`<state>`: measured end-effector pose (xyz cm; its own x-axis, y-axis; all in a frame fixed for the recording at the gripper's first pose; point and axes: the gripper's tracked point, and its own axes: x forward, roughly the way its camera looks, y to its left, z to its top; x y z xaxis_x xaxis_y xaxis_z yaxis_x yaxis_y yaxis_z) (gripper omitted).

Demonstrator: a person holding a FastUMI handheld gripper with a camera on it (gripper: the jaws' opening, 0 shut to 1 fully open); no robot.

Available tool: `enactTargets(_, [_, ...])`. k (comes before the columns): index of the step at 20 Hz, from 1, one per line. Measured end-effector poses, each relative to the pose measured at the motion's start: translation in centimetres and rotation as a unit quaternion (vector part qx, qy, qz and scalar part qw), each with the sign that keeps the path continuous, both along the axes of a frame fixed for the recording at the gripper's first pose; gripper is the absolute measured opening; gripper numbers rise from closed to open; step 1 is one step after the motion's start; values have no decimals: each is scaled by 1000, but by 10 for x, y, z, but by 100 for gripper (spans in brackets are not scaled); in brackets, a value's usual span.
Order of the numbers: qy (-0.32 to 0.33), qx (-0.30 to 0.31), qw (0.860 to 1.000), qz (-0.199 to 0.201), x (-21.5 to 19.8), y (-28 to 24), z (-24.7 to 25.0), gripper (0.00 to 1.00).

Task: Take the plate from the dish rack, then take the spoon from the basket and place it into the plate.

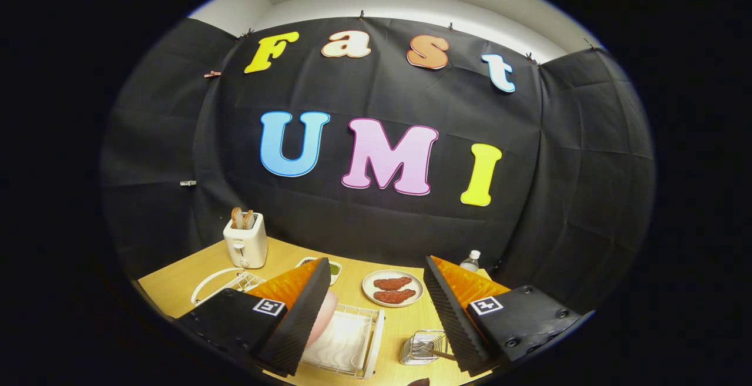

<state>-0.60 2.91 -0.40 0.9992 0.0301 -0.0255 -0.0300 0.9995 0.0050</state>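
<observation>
- Gripper (376, 309): fingers spread wide, holding nothing, above the counter (176, 286)
- Pink plate (325, 318): upright in white dish rack (352, 345), beside left finger
- Spoon (437, 352): in wire basket (420, 348) near right finger

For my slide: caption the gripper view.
Open tongs hover above dish rack holding pink plate, beside spoon basket.

Gripper (376, 309) aloft, fingers (305, 315) spread wide, nothing between them.
</observation>
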Motion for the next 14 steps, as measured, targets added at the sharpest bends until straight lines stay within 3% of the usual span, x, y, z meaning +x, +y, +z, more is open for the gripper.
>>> enactTargets(4, [22,8,1000,14,5,13,-10,97])
enactTargets(7, [95,27,994,45,12,36,-37,97])
enactTargets(10, [175,44,982,58,21,55,-69,94])
enactTargets(14, [280,69,957,36,40,71,-114,86])
